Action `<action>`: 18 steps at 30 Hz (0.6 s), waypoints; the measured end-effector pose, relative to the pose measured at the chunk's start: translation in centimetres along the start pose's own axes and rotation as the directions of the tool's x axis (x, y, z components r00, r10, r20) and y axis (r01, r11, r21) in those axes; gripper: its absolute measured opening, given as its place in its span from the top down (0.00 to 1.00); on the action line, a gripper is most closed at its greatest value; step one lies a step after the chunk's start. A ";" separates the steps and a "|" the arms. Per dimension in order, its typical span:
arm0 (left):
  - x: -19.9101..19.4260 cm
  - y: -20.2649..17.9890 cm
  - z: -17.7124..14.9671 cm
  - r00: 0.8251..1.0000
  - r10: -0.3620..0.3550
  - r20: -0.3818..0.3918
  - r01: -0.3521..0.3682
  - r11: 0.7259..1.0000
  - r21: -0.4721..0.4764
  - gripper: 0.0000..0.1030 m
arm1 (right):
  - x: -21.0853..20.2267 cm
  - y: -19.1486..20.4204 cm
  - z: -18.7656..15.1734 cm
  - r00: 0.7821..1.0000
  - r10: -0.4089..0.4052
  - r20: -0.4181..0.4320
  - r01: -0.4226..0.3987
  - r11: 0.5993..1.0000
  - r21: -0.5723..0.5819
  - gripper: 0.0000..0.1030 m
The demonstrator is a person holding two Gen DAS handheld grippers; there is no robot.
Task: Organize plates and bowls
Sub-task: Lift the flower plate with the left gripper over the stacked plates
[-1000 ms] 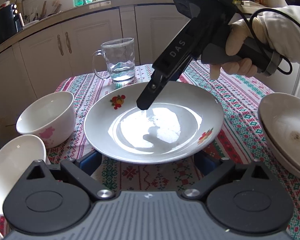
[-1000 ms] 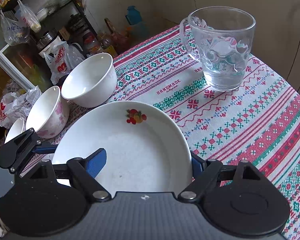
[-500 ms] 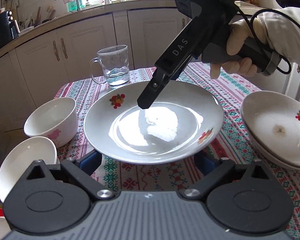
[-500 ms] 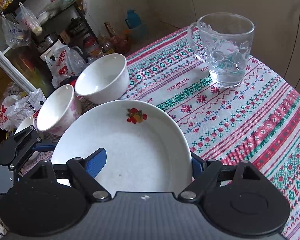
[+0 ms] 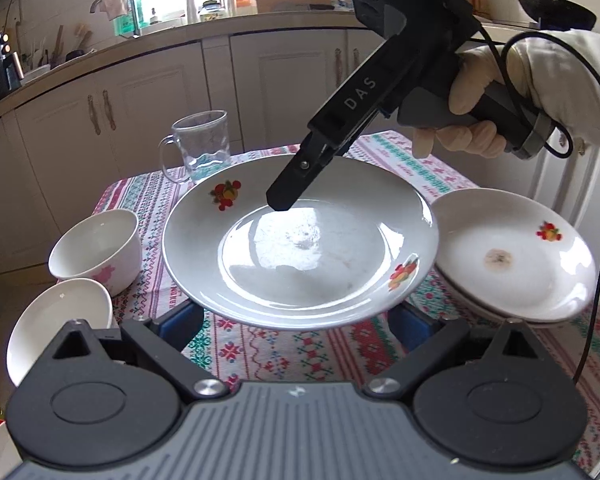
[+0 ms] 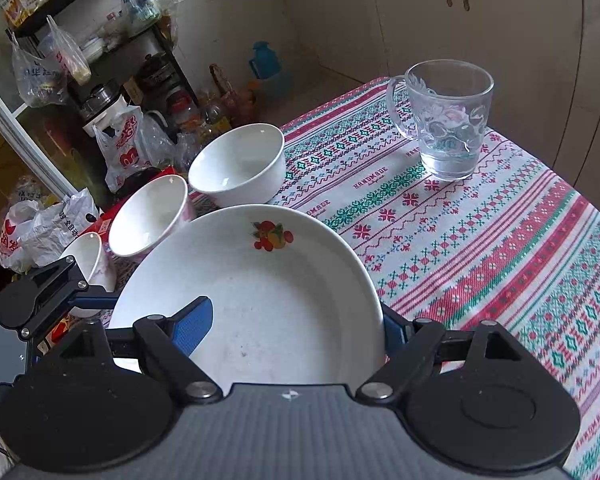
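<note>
White kitchen cabinets [image 5: 148, 92] stand behind a desk [image 6: 500, 248] under a patterned cloth. Above it, a white plate [image 5: 300, 240] with fruit prints is lifted. The left gripper [image 5: 296, 320] spreads wide under its near rim, and the right gripper [image 6: 296, 320] pinches its right edge. Two bowls [image 5: 96, 244] sit left, stacked plates [image 5: 512, 256] right, and a glass mug [image 5: 200, 144] far behind.
</note>
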State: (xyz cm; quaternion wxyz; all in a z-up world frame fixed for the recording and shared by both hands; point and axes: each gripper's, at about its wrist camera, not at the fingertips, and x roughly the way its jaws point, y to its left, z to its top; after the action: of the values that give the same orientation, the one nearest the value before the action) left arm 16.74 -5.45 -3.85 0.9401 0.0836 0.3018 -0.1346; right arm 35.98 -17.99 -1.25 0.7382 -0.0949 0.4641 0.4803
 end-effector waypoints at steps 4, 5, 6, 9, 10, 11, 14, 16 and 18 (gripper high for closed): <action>-0.9 -0.7 0.2 1.000 -0.022 0.006 0.022 1.000 0.011 0.05 | -1.2 0.7 -0.9 1.000 -0.021 0.009 0.021 1.000 0.005 0.14; -1.1 -0.9 0.2 1.000 -0.027 0.010 0.027 1.000 0.015 0.05 | -1.5 0.9 -1.2 1.000 -0.026 0.012 0.026 1.000 0.009 0.14; -1.3 -1.1 0.2 0.999 -0.030 0.012 0.030 0.999 0.020 0.05 | -1.9 1.0 -1.4 0.999 -0.030 0.016 0.030 0.999 0.012 0.14; -1.9 -1.7 0.3 0.999 -0.043 0.018 0.042 0.998 0.038 0.05 | -3.0 1.5 -2.3 0.998 -0.042 0.038 0.041 0.999 0.026 0.14; -2.1 -1.8 0.2 0.999 -0.049 0.019 0.048 0.998 0.042 0.05 | -3.3 1.6 -2.6 0.998 -0.046 0.045 0.044 0.999 0.031 0.14; -2.2 -2.0 0.2 0.998 -0.056 0.018 0.055 0.997 0.046 0.05 | -3.6 1.8 -3.0 0.997 -0.051 0.049 0.049 0.998 0.035 0.14; -2.6 -2.7 0.1 0.997 -0.079 0.013 0.078 0.995 0.057 0.05 | -4.4 2.3 -4.2 0.996 -0.071 0.060 0.068 0.996 0.050 0.14; -2.8 -3.2 -0.1 0.995 -0.095 0.010 0.094 0.993 0.065 0.05 | -4.9 2.6 -5.1 0.994 -0.085 0.064 0.081 0.995 0.060 0.14; -3.0 -3.8 -0.2 0.994 -0.110 0.008 0.109 0.991 0.077 0.05 | -5.5 2.7 -6.0 0.993 -0.096 0.068 0.091 0.993 0.074 0.14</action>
State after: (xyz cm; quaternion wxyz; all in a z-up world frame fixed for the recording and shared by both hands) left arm 13.12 -8.36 -2.51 0.9293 0.1018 0.2947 -0.1978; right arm 29.67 -23.44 0.54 0.7789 -0.0730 0.4492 0.4315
